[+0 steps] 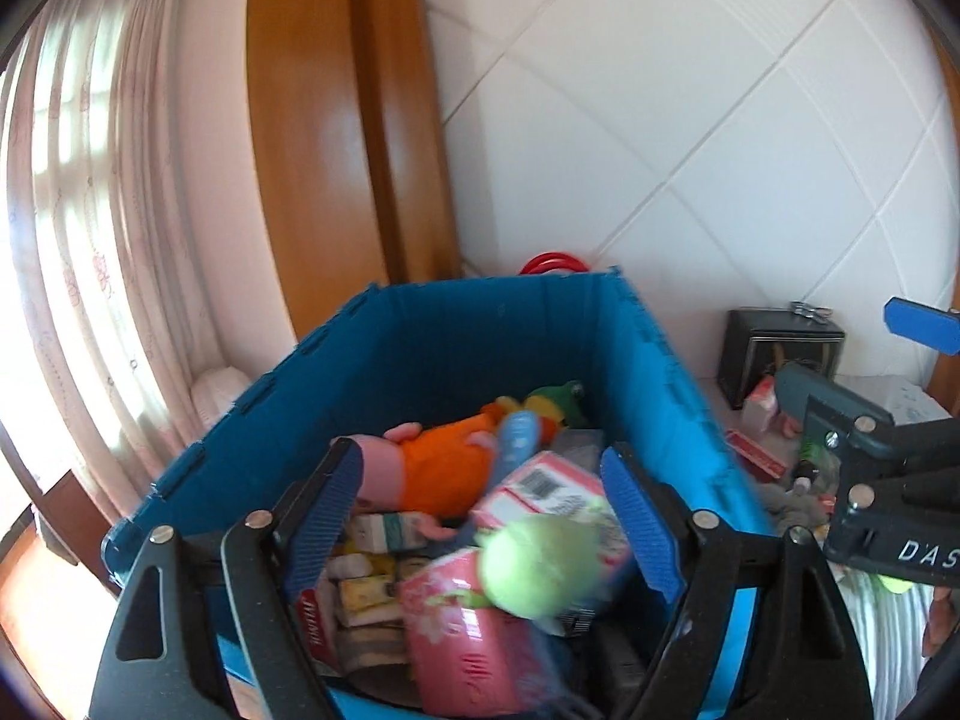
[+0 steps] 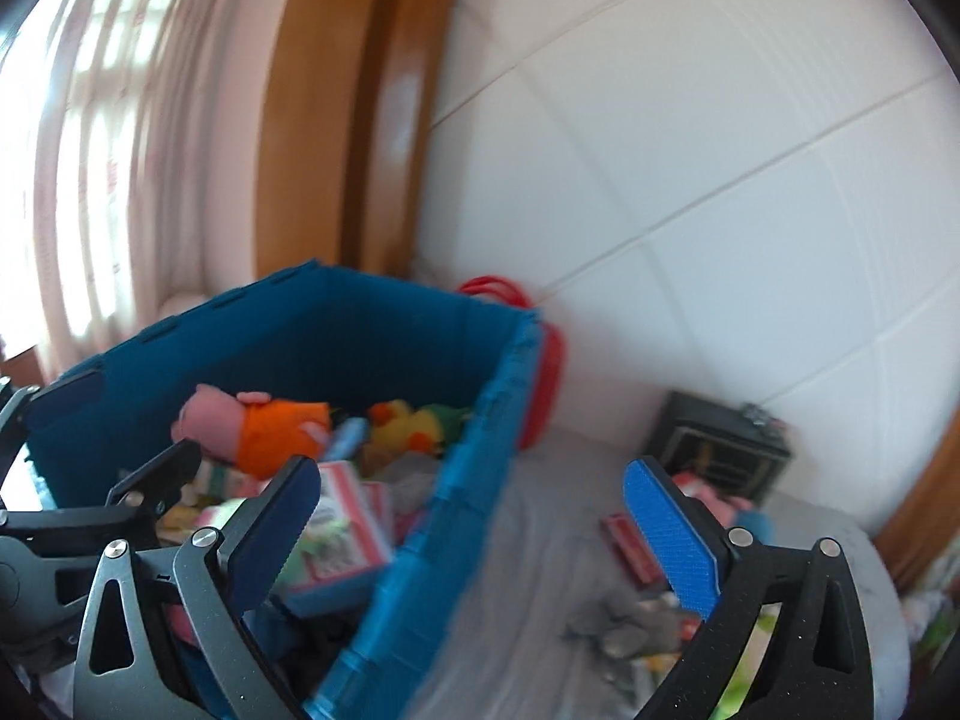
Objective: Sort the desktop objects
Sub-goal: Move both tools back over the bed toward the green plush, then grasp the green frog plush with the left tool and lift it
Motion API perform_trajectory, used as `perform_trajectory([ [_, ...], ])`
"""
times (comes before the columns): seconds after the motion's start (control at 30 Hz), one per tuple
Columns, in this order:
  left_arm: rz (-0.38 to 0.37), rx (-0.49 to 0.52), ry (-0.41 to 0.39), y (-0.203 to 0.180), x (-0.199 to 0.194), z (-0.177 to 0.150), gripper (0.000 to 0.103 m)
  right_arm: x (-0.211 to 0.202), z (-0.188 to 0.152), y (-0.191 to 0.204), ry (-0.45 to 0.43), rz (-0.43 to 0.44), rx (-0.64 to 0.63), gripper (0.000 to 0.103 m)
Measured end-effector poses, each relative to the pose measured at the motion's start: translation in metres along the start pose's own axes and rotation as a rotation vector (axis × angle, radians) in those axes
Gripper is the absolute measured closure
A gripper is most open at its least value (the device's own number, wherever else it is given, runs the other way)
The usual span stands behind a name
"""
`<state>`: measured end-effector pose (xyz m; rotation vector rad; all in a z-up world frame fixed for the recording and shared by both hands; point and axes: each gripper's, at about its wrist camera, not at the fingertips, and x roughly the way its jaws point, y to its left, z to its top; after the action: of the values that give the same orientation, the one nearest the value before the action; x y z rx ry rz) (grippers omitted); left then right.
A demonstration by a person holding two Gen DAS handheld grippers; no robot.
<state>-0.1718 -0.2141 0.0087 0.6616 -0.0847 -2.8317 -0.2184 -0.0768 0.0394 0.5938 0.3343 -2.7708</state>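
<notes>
**Left wrist view: ball loose above the bin**

Left gripper (image 1: pixel 480 516) stood wide; a fuzzy green ball (image 1: pixel 534 567) hung free between its jaws over the blue bin (image 1: pixel 420 324). Light, springy; best pinched across its middle. Right gripper (image 2: pixel 480 546) gaped empty.

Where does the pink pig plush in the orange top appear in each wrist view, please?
Left wrist: pig plush lies mid-frame in the blue crate, behind the left gripper.
Right wrist: pig plush lies left of centre, in the crate.
Shared landmark: the red handles behind the crate's far corner.
</notes>
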Motion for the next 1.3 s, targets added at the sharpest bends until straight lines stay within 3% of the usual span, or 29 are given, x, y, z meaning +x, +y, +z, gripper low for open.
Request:
perform_trajectory([
  [0.17,-0.094,0.029,-0.02,-0.05,-0.014,0.001,0.017,-0.027,-0.026,-0.044,-0.011,-0.099,0.048,0.0],
  [0.4,-0.241,0.124,-0.02,-0.152,-0.025,0.003,0.015,-0.056,-0.078,-0.148,0.056,-0.224,0.188,0.0],
  [0.63,-0.386,0.214,0.068,-0.261,-0.009,-0.014,0.015,-0.076,-0.149,-0.264,0.17,-0.37,0.352,0.0],
  [0.8,-0.436,0.243,0.157,-0.321,0.013,-0.038,0.015,-0.077,-0.206,-0.328,0.28,-0.429,0.437,0.0],
  [1.0,-0.436,0.284,0.251,-0.371,0.045,-0.065,0.015,-0.061,-0.262,-0.372,0.399,-0.412,0.527,0.0],
  [1.3,-0.46,0.362,0.344,-0.412,0.102,-0.092,0.015,-0.015,-0.297,-0.385,0.516,-0.395,0.574,0.0],
])
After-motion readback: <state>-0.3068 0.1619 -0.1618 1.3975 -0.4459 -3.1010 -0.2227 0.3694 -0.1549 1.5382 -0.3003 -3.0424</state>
